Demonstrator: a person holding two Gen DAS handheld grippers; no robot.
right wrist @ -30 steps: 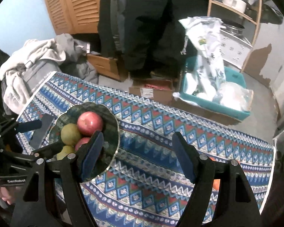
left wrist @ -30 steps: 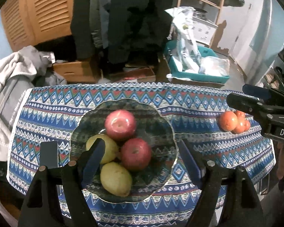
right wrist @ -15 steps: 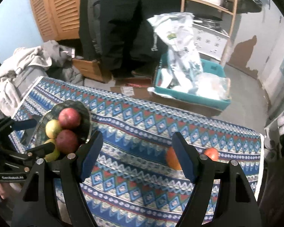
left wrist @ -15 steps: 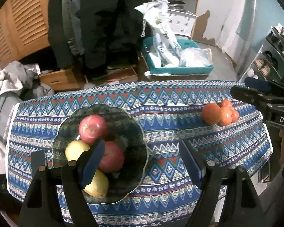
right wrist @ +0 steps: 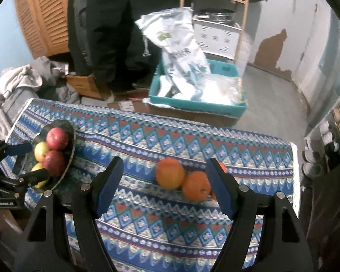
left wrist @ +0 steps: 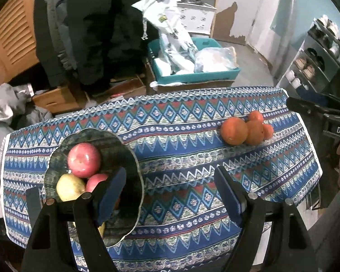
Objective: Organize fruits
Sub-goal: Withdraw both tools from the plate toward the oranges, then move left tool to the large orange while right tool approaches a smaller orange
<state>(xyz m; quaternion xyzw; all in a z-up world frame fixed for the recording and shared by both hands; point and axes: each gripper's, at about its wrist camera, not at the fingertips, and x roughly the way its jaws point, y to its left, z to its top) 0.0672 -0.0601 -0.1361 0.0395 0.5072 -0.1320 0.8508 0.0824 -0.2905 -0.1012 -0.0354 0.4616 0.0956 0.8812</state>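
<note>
— Currently listed, largest first: patterned tablecloth (left wrist: 183,163), spread over whole tabletop.
— Next down?
— Dark scalloped bowl (left wrist: 133,158), toward left end of cloth; holds two red apples (left wrist: 83,159) and two yellow ones (left wrist: 70,187). Then loose oranges (right wrist: 170,173), clustered toward right end, well apart from bowl; at least four, rearmost ones partly hidden.
— Grippers?
— Left gripper (left wrist: 170,193): released, nothing between pads, poised above cloth just beside bowl. Right gripper (right wrist: 164,184): likewise parted and empty, framing nearest oranges from above, not touching.
— Hazards, as judged?
— Possible roll-off: oranges close to far right edge, so a nudge from one pad could send one over. Possible double contact: fruit touching each other, so closing on one may shove its neighbour. Possible spill: bowl fairly full, so an added orange may dislodge an apple.
</note>
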